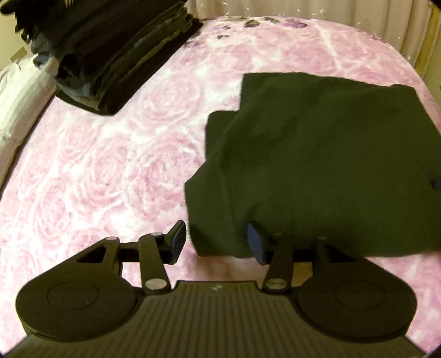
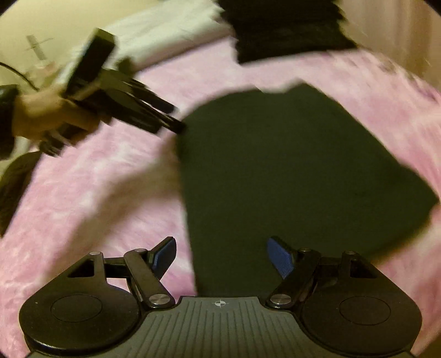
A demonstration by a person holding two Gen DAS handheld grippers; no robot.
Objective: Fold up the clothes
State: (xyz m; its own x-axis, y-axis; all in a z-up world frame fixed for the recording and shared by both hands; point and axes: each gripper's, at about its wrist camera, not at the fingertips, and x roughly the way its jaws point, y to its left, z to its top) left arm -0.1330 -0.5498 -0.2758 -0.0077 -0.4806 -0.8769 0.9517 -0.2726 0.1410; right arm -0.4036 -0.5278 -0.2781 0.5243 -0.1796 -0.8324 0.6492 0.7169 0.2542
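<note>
A dark green folded garment [image 1: 317, 154] lies flat on the pink rose-patterned blanket [image 1: 110, 165]. My left gripper [image 1: 217, 242] is open at the garment's near left corner. That corner lies between the jaws; the left pad stands clear of the cloth and the right pad sits at its edge. In the right wrist view the same garment [image 2: 275, 165] fills the middle, blurred. My right gripper [image 2: 222, 257] is open wide over the garment's near edge, its pads not pressing on the cloth. A hand [image 2: 41, 113] holds the left gripper [image 2: 176, 122] at the garment's left side.
A stack of folded dark clothes [image 1: 115, 63] sits at the far left of the bed, also at the top of the right wrist view [image 2: 284, 30]. White bedding [image 1: 16, 91] lies beside it. A pale curtain [image 1: 303, 8] hangs behind the bed.
</note>
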